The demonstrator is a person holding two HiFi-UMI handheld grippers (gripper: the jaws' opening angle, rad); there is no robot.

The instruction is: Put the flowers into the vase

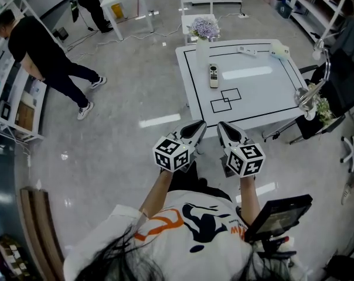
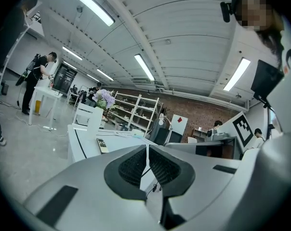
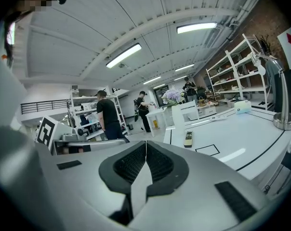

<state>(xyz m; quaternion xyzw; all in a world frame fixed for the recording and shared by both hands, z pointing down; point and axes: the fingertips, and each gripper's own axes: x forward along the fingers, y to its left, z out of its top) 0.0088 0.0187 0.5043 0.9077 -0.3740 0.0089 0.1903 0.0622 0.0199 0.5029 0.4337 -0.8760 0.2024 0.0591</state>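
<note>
Purple flowers (image 1: 205, 28) sit in white vase (image 1: 202, 50) at the far left corner of the white table (image 1: 265, 95), upper centre of frame. Black remote (image 1: 213, 75) lies just right of the vase; a silver lamp (image 1: 307, 96) stands at the table's right edge. Left gripper (image 1: 199, 124) and right gripper (image 1: 221, 126) are side by side in lower centre, short of the table's near edge. Both have jaws pressed together with nothing between them. A person in black (image 1: 45, 54) stands at upper left.
</note>
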